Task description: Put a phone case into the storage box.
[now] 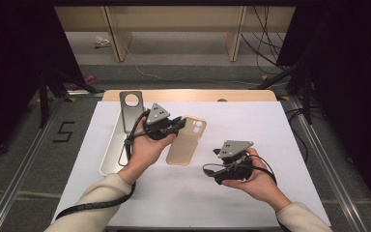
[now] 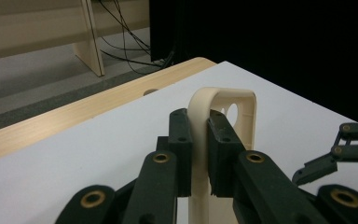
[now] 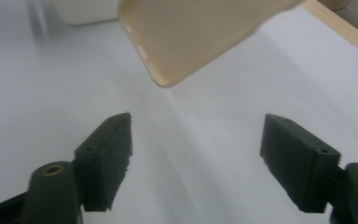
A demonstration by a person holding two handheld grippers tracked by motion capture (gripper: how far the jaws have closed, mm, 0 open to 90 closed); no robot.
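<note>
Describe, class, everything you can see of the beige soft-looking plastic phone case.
The beige soft-looking plastic phone case is a thin shell with rounded corners and a camera cut-out near its far end. It hangs tilted above the white table sheet, hollow side towards the right gripper. The left gripper pinches one long edge; nothing else touches it.
</note>
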